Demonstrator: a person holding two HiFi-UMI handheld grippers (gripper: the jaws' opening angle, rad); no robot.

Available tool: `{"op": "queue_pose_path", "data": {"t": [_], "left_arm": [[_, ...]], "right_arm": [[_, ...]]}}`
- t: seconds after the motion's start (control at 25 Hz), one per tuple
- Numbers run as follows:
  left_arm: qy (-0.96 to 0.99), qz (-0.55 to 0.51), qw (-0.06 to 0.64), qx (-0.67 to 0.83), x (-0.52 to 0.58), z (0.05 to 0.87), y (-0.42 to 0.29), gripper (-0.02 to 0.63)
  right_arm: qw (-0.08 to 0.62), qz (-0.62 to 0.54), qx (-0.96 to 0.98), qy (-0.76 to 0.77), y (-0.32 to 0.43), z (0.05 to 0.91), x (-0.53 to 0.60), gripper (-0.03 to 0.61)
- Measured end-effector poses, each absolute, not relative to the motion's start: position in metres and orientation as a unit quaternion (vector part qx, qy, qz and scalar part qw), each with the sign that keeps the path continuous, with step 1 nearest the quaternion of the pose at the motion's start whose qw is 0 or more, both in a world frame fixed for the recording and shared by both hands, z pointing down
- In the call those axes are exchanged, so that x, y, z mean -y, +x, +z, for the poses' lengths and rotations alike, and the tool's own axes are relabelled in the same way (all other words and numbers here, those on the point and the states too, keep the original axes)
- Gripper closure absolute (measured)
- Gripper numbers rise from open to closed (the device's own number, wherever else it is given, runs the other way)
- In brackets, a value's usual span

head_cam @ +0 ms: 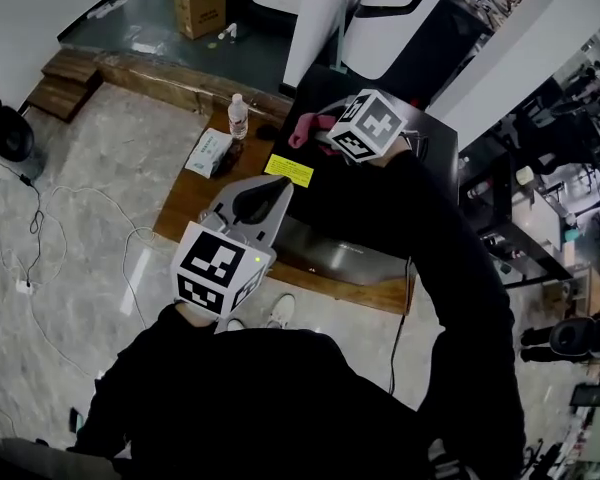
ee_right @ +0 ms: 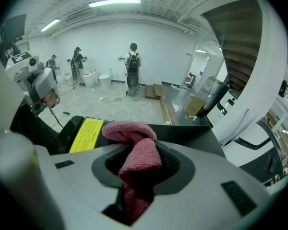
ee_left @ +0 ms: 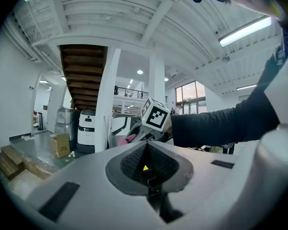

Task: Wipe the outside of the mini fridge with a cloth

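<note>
- Right gripper view: a yellow label [ee_right: 88, 134] lay flat on the black top of the mini fridge [ee_right: 192, 135]. It carried lines of dark print too small to read.
- The right gripper [ee_right: 134, 150] had its jaws clamped on a pink cloth [ee_right: 140, 164]. One folded end of the cloth bulged out past the jaw tips, over the fridge top just beside the label. Contact between cloth and fridge could not be confirmed.
- Left gripper view: the left gripper [ee_left: 147, 146] had its jaws pressed together, with nothing between them. It pointed towards the right gripper's marker cube [ee_left: 156, 115], which bore black-and-white square patterns and no text.
- Head view: the left gripper was held near the front edge of the fridge top, close to the yellow label. The right gripper and cloth were at the far end of the same top. The two grippers were apart.
- The fridge stood on a low wooden platform [head_cam: 185, 203].
- A water bottle [head_cam: 238, 116] stood upright on the platform left of the fridge. A flat white-and-green packet [head_cam: 209, 153] lay just in front of it. The print on both was unreadable.
- A cardboard box [head_cam: 200, 6] sat on the floor well beyond the platform. Its markings were illegible.
</note>
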State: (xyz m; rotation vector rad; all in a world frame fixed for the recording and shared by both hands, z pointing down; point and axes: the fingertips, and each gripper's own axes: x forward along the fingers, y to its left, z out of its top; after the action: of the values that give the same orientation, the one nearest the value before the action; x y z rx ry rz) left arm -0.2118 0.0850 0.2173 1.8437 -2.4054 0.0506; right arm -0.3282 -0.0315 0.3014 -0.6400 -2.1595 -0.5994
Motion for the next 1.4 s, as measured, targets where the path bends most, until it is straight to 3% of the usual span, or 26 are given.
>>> {"op": "queue_pose_path", "data": {"t": [0.56, 0.72, 1.12, 1.4], "left_arm": [[0.631, -0.007, 0.060, 0.773, -0.115, 0.231, -0.180, 0.607], [0.633, -0.002, 0.047, 0.773, -0.101, 0.217, -0.168, 0.607], [0.643, 0.010, -0.034, 0.765, 0.013, 0.159, -0.135, 0.607], [0.646, 0.008, -0.016, 0.763, 0.132, 0.160, -0.097, 0.607]], "right_arm": [[0.394, -0.221, 0.851, -0.267, -0.258, 0.297, -0.046, 0.462], [0.361, -0.217, 0.867, -0.265, -0.243, 0.269, -0.033, 0.458], [0.328, -0.258, 0.884, -0.211, -0.192, 0.189, 0.096, 0.456], [0.338, -0.255, 0.885, -0.193, -0.172, 0.194, 0.225, 0.454]]}}
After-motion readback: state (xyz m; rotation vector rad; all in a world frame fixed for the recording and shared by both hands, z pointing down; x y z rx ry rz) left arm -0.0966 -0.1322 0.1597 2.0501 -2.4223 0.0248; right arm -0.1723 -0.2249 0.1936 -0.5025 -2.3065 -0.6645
